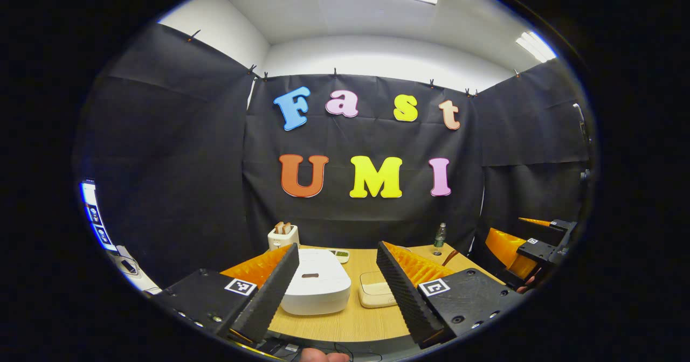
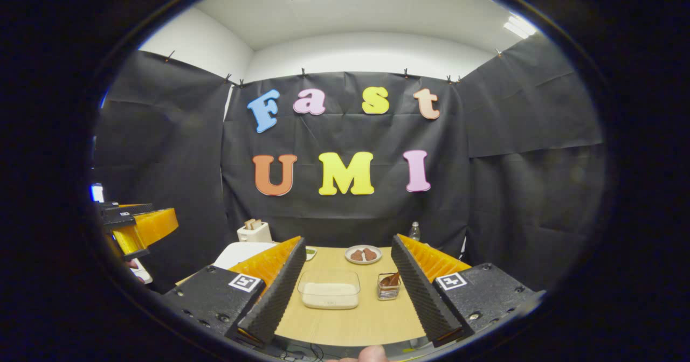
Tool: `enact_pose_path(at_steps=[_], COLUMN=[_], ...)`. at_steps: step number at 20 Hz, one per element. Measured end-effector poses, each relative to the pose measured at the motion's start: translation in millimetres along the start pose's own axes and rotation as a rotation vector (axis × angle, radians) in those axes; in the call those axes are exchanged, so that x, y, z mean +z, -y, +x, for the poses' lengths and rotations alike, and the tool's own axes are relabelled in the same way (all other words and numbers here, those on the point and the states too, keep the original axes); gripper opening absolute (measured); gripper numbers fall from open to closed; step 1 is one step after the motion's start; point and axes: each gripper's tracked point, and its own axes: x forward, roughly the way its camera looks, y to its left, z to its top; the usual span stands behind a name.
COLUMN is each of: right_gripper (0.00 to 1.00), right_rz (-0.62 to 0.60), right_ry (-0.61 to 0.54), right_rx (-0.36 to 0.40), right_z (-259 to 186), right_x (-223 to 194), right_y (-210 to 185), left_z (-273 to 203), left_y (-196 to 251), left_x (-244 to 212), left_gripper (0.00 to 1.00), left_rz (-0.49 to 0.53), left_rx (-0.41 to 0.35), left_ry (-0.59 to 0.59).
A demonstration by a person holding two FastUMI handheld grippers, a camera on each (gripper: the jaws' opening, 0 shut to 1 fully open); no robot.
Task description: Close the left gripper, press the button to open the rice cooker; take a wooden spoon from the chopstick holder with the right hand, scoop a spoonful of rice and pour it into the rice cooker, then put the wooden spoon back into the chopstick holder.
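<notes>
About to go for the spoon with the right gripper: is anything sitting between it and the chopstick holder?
Nothing visible blocks it. In the right gripper view the open right gripper looks over bare table toward the chopstick holder, just inside its right finger. The clear rice container sits beside the holder, apart from it, not in front.

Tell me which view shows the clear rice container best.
Right gripper view: the clear rectangular plastic container of white rice sits unobstructed between that gripper's fingers, contents visible. In the left gripper view it is partly hidden behind a finger.
</notes>
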Motion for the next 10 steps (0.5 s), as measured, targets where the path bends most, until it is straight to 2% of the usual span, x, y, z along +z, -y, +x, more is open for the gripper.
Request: enact_pose_path(at_steps=[10], right_gripper=[0.99], right_rz=[0.009], right_ry=[-0.009], right_rx=[0.011], right_z=[1.8], right_x=[-3.8], right_y=[-0.6], left_z=[0.1], left_y=[-0.4], left_x=[-3.5], left_gripper=[0.94], left_rz=[-0.003], left_rx=[0.000], left_ry=[-0.007])
